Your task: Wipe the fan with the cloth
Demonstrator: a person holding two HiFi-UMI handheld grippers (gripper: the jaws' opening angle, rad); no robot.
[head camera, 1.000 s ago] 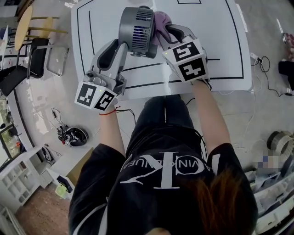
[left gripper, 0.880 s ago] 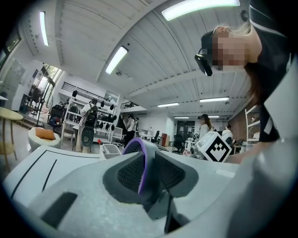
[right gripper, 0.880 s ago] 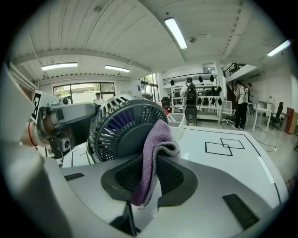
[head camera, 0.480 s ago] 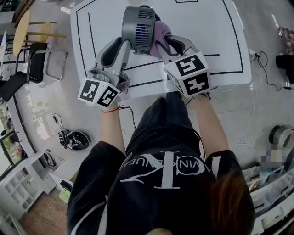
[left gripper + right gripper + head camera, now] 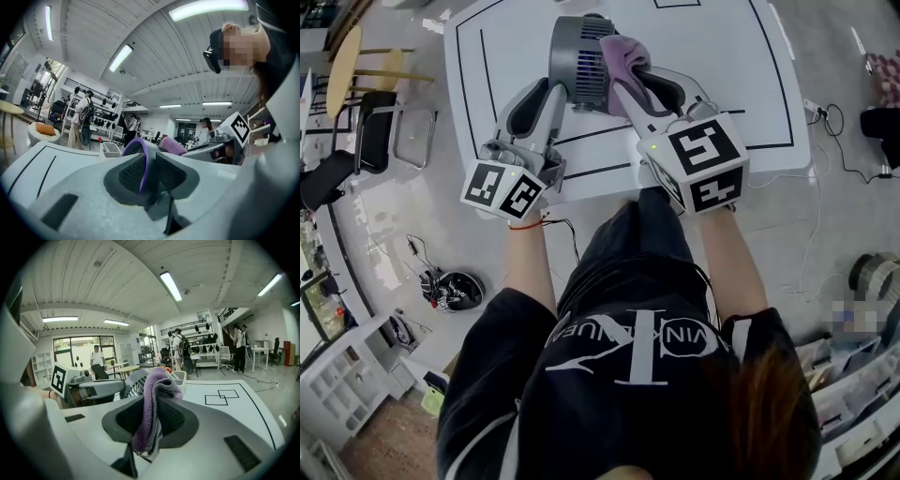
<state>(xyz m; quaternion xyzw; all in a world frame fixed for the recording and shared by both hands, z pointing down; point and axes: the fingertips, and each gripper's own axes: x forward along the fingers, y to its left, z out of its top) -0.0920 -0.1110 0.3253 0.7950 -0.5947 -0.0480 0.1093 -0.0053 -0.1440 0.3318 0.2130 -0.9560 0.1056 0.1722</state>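
Two grippers share the work here, one to steady and one to wipe. The left gripper (image 5: pixel 149 173) has its jaws drawn narrow onto the purple rim (image 5: pixel 142 161) of the fan (image 5: pixel 579 56), which runs edge-on between the two pads. That grip probably serves to hold the fan in place so that pressure from the other side does not push it away. The fan is over the far middle of the white tabletop (image 5: pixel 731 75), within the black marked lines. Whether its base rests on the surface cannot be told from these views.

The right gripper (image 5: pixel 151 420) is clamped on the cloth (image 5: pixel 623 54), a purple and grey wad pinched at its middle so that a soft bulge stands out past the jaw tips. That bulge lies against the right side of the fan's grey housing, near its top, so fabric rather than hard plastic meets the fan.

The two grippers come in from the near side, left and right of the fan, which leaves the housing between them open to be wiped.
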